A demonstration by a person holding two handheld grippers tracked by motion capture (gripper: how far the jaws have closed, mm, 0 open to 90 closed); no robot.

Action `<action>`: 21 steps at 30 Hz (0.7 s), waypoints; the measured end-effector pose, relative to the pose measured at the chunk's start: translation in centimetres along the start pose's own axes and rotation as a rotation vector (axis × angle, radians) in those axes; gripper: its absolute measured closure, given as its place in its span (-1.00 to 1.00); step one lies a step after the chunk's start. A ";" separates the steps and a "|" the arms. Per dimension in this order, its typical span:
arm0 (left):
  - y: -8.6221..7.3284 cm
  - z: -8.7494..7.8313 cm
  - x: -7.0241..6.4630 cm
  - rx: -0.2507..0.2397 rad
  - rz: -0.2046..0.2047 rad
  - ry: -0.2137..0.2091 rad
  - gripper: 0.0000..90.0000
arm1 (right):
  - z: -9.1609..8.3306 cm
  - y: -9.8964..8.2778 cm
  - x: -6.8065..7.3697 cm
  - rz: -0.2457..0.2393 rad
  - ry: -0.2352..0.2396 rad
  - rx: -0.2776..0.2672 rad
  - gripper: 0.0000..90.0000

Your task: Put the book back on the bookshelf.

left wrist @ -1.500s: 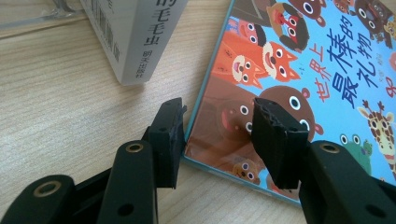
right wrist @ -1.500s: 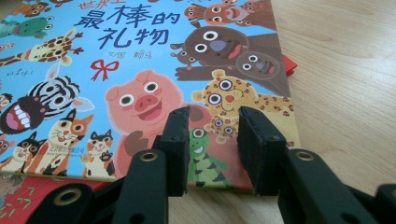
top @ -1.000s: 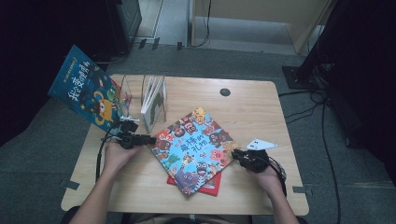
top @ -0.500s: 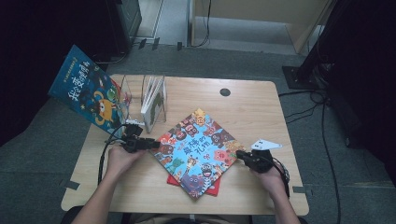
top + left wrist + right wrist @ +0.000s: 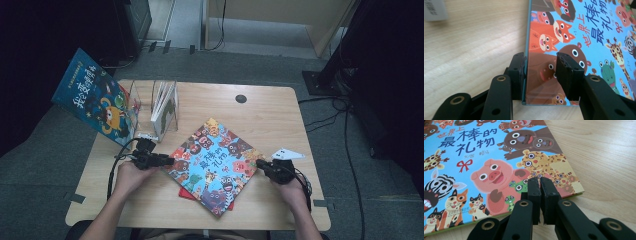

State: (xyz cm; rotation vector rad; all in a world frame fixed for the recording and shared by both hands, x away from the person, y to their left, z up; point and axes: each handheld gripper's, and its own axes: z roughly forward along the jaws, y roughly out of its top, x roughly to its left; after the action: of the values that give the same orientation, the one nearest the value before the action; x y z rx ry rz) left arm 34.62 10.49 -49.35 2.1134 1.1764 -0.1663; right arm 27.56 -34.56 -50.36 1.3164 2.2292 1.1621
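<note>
The picture book [image 5: 215,165] with the blue animal cover lies flat near the middle of the wooden counter [image 5: 260,110], turned so that its corners point toward the counter edges. It rests on top of a red book [image 5: 186,193], of which a narrow strip shows along the lower left edge.

The left tool [image 5: 167,161] is at the left corner of the picture book. In the left gripper view, one jaw sits against the outer edge of the cover [image 5: 579,37] and the other jaw stands over the cover itself, with a clear gap between them. The jaws are partly open and straddle the book edge; the pads do not clamp it.

The right tool [image 5: 260,164] is at the right corner of the picture book. In the right gripper view, its two jaws stand pressed together, pad against pad, with nothing between them. The tips overlap the cover [image 5: 499,170] near its edge; whether they touch the surface cannot be told. The jaws have just been closing.

A clear book stand [image 5: 162,105] stands at the rear left of the counter and holds thin books upright. A second blue book [image 5: 95,100] leans at the left side of the stand, overhanging the counter edge. A dark round spot [image 5: 241,98] marks the rear of the counter.
</note>
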 end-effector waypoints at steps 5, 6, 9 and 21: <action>-0.3 0.1 -0.7 0.008 0.019 0.004 0.32 | -0.1 0.0 -0.2 0.020 -0.012 0.000 0.90; -0.2 0.0 -0.8 0.013 0.030 0.012 0.32 | -0.2 0.0 -0.2 0.028 -0.012 0.000 0.87; 0.3 -0.2 -0.9 -0.001 0.071 0.023 0.42 | -0.5 -0.1 -0.2 0.025 -0.019 0.012 0.91; 2.0 1.0 -0.3 0.023 0.061 0.000 0.35 | -0.8 -0.8 0.2 0.025 -0.004 0.044 0.98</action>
State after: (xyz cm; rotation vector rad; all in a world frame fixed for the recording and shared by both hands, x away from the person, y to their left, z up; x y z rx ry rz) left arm 36.22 8.97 -48.98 2.1666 1.1130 -0.1525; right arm 26.52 -34.98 -50.46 1.3666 2.2536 1.1238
